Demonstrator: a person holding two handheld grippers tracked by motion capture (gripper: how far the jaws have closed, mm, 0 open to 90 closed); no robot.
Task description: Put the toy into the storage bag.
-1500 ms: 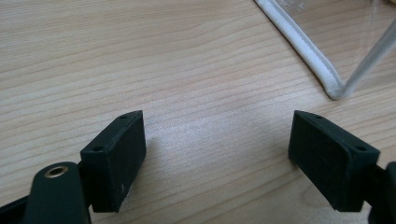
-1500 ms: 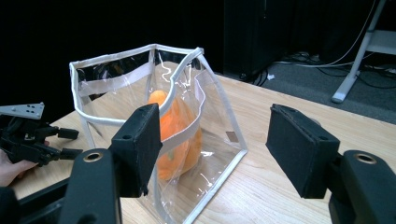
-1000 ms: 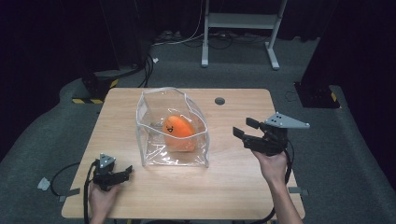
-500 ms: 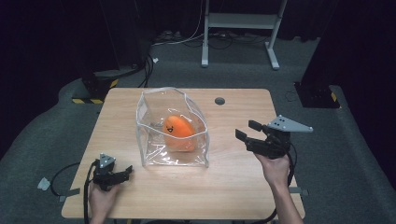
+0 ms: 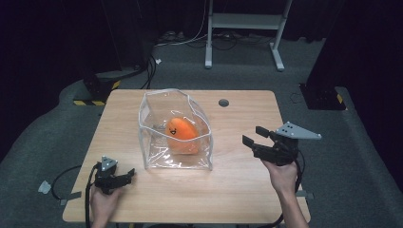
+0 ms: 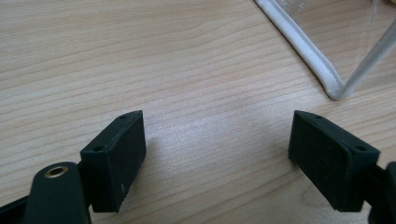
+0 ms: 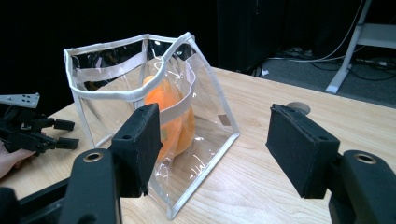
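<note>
A clear plastic bag (image 5: 153, 142) with white trim stands open-topped on the wooden table (image 5: 247, 190), left of centre. Inside it lies an orange soft thing (image 5: 180, 133) with a small dark mark. My right gripper (image 5: 253, 135) hovers to the right of the bag with its jaws open, empty and aimed at it. In the right gripper view the bag (image 7: 116, 93) and the orange thing (image 7: 175, 116) sit ahead of the open gripper (image 7: 215, 116). My left gripper (image 5: 127, 175) rests low at the table's front left, open and empty. In the left gripper view, its jaws (image 6: 217, 121) frame bare wood, with the bag's trim (image 6: 299, 42) beyond.
A round cable hole (image 5: 223, 102) sits near the table's far edge. Behind the table stand a white desk frame (image 5: 242, 21) and floor cables. A black and yellow block (image 5: 95, 90) lies on the floor at the far left. The left gripper (image 7: 70, 134) appears beyond the bag.
My right gripper has drifted slightly to the right and toward the front edge, away from the bag. The left gripper and the bag have stayed put.
</note>
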